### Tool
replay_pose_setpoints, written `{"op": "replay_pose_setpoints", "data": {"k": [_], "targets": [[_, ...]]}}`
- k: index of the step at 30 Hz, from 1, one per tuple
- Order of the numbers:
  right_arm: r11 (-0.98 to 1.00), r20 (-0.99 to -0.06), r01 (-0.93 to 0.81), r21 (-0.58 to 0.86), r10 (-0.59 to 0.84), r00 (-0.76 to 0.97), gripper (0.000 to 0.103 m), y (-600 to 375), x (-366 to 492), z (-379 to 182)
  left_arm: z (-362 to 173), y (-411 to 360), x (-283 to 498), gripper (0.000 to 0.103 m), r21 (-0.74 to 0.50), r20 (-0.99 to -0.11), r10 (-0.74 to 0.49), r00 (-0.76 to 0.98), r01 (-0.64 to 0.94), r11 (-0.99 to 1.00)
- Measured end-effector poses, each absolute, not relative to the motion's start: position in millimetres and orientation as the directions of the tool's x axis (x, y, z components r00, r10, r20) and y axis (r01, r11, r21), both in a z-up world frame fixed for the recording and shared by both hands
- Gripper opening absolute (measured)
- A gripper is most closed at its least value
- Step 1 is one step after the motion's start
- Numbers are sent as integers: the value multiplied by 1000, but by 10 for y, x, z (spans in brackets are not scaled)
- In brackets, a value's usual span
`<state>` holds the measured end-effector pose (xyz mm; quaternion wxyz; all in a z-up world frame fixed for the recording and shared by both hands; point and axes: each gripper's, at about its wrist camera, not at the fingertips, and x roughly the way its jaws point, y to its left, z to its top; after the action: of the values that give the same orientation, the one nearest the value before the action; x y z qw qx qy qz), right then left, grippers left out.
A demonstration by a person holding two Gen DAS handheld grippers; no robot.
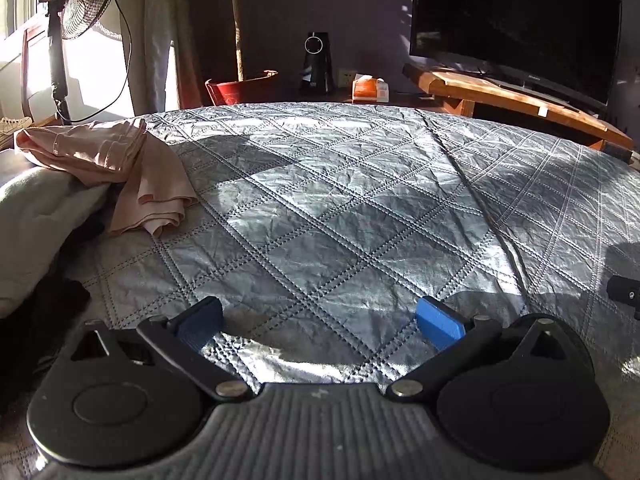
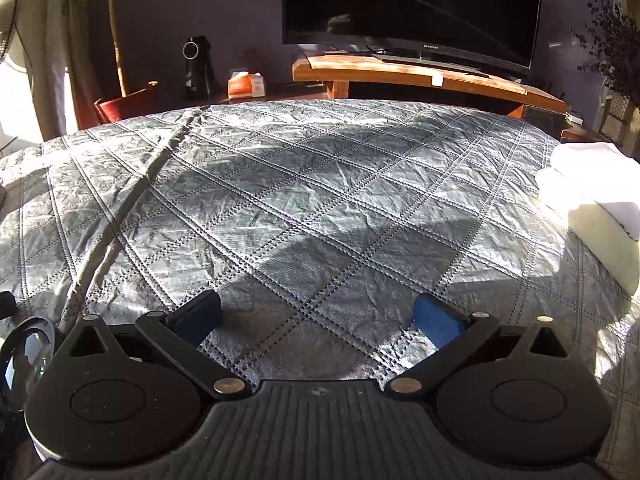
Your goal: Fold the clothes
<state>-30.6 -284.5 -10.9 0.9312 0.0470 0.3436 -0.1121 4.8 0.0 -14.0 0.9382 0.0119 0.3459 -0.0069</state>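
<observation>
Left wrist view: the left tool (image 1: 320, 322), fingers apart and holding nothing, hovers over the quilted bed (image 1: 340, 208); one pink garment (image 1: 116, 164) lies crumpled at its left edge. Right wrist view: the right tool (image 2: 318, 318), likewise apart; two folded white towels (image 2: 592, 188) occupy the right edge, unseen opposite.

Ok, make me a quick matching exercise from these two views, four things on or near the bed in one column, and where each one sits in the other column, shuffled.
Things:
1. pink garment
2. white folded stack
3. television
4. red plant pot

Places:
A. on the wooden stand past the bed
B. right edge of the quilt
C. floor at the bed's far left corner
D. crumpled at the quilt's left edge

Pairs: 1-D, 2-B, 3-A, 4-C
</observation>
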Motion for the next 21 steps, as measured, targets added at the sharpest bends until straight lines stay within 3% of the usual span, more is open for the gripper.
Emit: {"op": "replay_pose_setpoints", "data": {"k": [21], "targets": [[972, -649, 237, 13, -172, 741, 103, -2849, -307, -108, -137, -6, 43, 103, 18, -648, -6, 762, 23, 1000]]}}
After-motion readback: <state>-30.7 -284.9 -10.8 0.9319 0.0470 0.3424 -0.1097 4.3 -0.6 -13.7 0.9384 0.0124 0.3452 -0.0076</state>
